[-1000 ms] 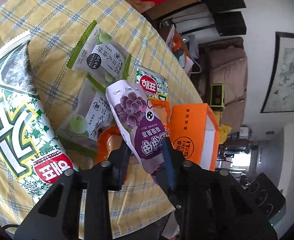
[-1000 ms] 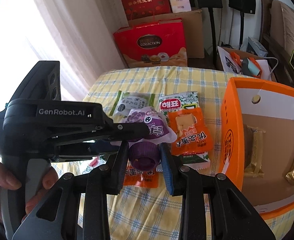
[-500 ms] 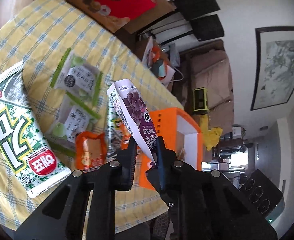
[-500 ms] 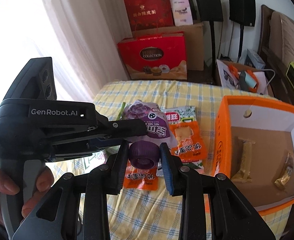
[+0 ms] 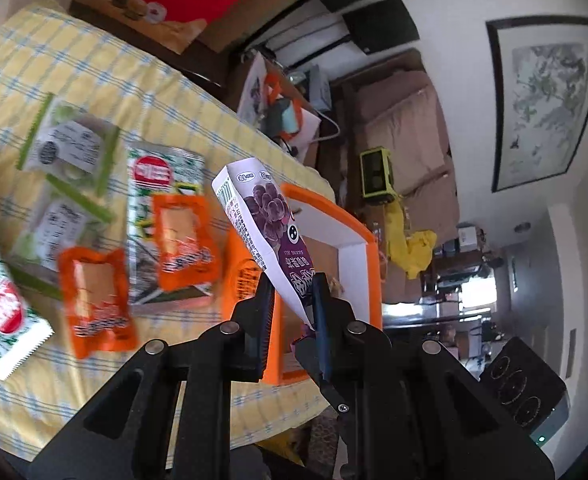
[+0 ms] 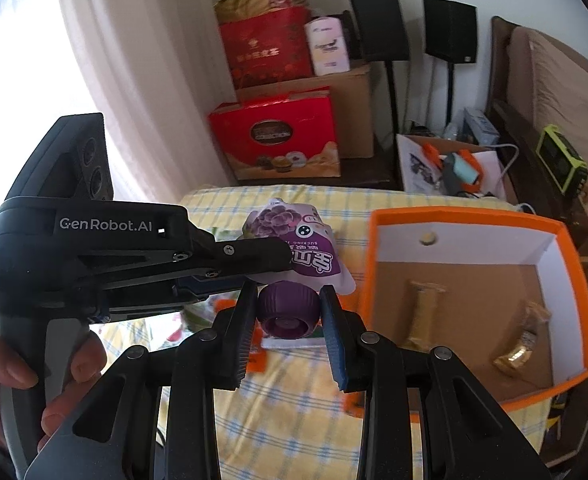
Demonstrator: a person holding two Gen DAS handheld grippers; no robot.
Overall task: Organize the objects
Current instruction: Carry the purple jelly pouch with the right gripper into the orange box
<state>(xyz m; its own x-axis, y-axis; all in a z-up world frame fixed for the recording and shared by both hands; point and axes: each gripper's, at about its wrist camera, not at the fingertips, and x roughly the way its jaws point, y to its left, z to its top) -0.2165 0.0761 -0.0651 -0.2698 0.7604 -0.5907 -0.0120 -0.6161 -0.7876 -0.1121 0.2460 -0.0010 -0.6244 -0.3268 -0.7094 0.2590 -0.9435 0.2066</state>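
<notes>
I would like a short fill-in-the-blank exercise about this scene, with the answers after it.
1. The left gripper is shut on the jelly pouch, whose colour is ____.
2. The right gripper flanks the pouch's round ____.
3. The orange box holds ____ wrapped snacks.
4. The tablecloth is checked yellow and ____.

Answers: purple; cap; two; blue

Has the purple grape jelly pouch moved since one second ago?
Yes. The purple grape jelly pouch, clamped by both grippers, has risen off the yellow checked tablecloth toward the orange cardboard box.
</notes>
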